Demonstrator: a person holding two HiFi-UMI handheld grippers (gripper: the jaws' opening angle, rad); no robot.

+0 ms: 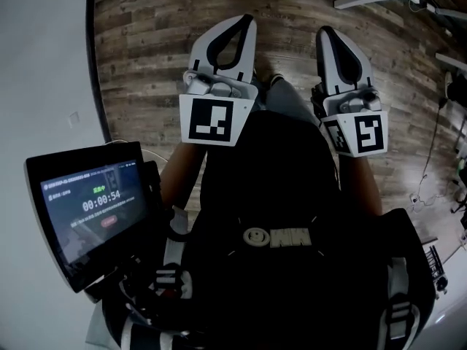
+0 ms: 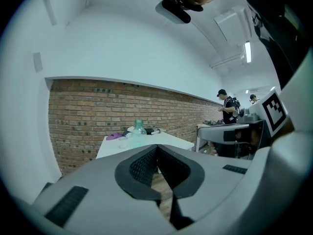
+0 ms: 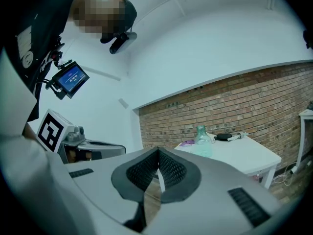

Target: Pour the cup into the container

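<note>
The left claw (image 1: 246,22) is clenched, its dark ribbed pads pressed tip to tip with nothing between them. The right claw (image 1: 325,32) is clenched as well and just as empty. Both are held out side by side, a little apart, over the wooden floor (image 1: 146,64), and a small lit screen (image 1: 91,203) hangs by the person's left side.

Both claws point across the room at a white desk (image 3: 254,153) standing against a brick wall (image 3: 234,106), well apart from them. A clear greenish bottle (image 3: 201,140) stands upright toward the desk's left end. Something pale and clear (image 2: 123,144) just beside it may be the cup, though it is too small to say. A purple thing (image 3: 188,143) lies near the left edge behind the bottle, and a dark object (image 3: 224,136) along the far edge by the wall.
</note>
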